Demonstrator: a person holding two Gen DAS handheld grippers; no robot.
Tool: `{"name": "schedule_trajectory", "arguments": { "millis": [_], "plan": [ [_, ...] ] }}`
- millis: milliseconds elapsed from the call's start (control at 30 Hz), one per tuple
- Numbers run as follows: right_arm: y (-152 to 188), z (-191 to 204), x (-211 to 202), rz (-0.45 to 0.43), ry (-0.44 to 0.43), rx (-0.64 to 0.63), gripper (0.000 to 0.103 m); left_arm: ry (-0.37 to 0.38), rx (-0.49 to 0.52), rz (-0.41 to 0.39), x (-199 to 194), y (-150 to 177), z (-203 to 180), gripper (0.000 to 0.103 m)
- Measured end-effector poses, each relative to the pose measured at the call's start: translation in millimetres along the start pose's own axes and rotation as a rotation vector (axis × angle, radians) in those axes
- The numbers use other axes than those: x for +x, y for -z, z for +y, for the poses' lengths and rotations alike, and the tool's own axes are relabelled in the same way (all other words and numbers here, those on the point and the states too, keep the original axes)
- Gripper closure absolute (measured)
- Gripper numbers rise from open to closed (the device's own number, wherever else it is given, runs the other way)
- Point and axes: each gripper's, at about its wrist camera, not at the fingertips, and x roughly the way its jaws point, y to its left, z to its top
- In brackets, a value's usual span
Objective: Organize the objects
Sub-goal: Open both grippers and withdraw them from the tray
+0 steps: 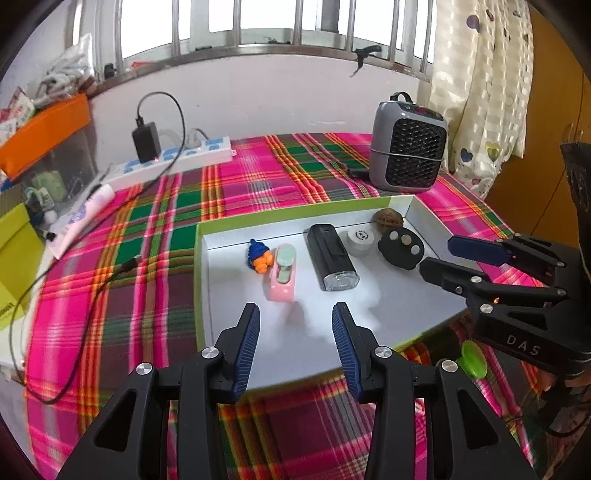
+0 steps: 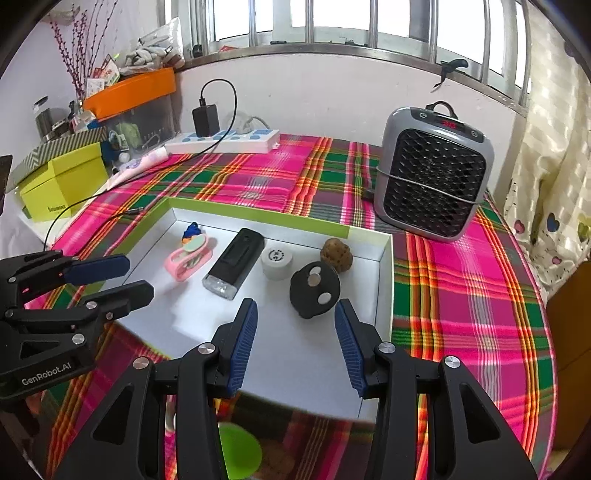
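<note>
We see a desk covered with a pink, green and orange plaid cloth, set against a white wall under a barred window. At the back lie a white power strip with blue sockets, carrying a black charger, and a grey fan heater with a black grille; an orange-lidded storage bin and a lime cardboard box stand at the left. A shallow white tray with a lime-green rim rests on the cloth. Inside it, from left to right, lie a small blue-and-orange knitted toy, a pink clip-shaped case, a black rectangular flashlight, a white round puck, a black oval piece with three round silver discs, and a brown walnut at the far right corner. The left tool hovers above the tray's near area, fingers apart, nothing between them; the pink case lies just ahead. The right tool is likewise apart and empty, with the black oval piece just ahead of its fingertips. A green round object sits on the cloth beside the tray's near edge.
</note>
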Motion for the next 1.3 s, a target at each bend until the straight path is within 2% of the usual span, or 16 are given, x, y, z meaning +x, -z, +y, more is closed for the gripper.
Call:
{"name": "schedule_trajectory", "arguments": {
  "millis": [233,667,1300],
  "plan": [
    [10,5,-16,-0.024,-0.003,0.02,0.058,-0.018,0.01,-0.025,-17,12,-8,0.064],
    [31,13,-43,-0.061,-0.013,0.037,0.058,-0.007,0.003,-0.064,-46,34,-21,0.062],
    [74,7,-69,-0.06,-0.008,0.065,0.058,0.026,0.0,-0.041,-52,62,-37,0.058]
  ]
}}
